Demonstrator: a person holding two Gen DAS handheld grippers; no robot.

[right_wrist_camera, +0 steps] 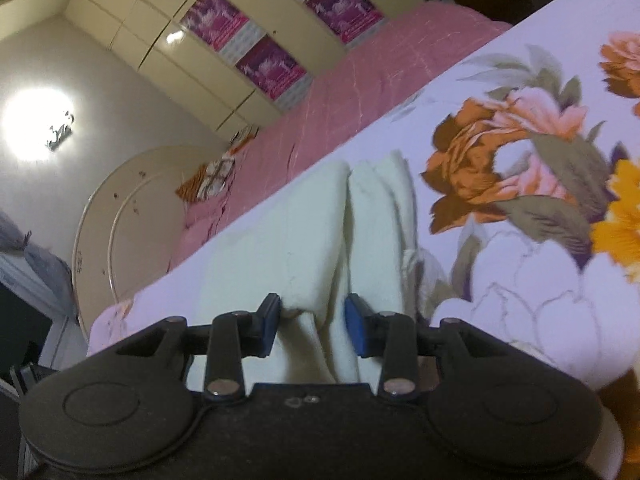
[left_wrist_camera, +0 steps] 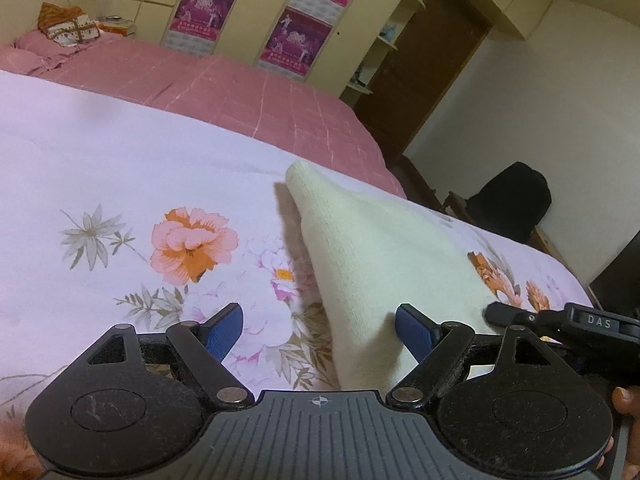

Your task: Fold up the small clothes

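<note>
A cream knitted garment (left_wrist_camera: 372,248) lies folded in a long strip on the floral sheet (left_wrist_camera: 120,184). My left gripper (left_wrist_camera: 320,328) is open, its blue pads wide apart, with the garment's near end by the right pad. The right gripper (left_wrist_camera: 560,324) shows at the right edge of the left wrist view, touching the garment's side. In the right wrist view my right gripper (right_wrist_camera: 312,324) is partly open, with a bunched fold of the cream garment (right_wrist_camera: 304,224) between its blue pads; the left pad touches the cloth.
A pink quilt (left_wrist_camera: 240,88) covers the bed beyond the sheet, with a folded patterned cloth (left_wrist_camera: 68,26) at its far end. Wardrobe doors with magenta posters (left_wrist_camera: 296,40) stand behind. A dark chair (left_wrist_camera: 512,200) and a brown door (left_wrist_camera: 432,56) are at the right.
</note>
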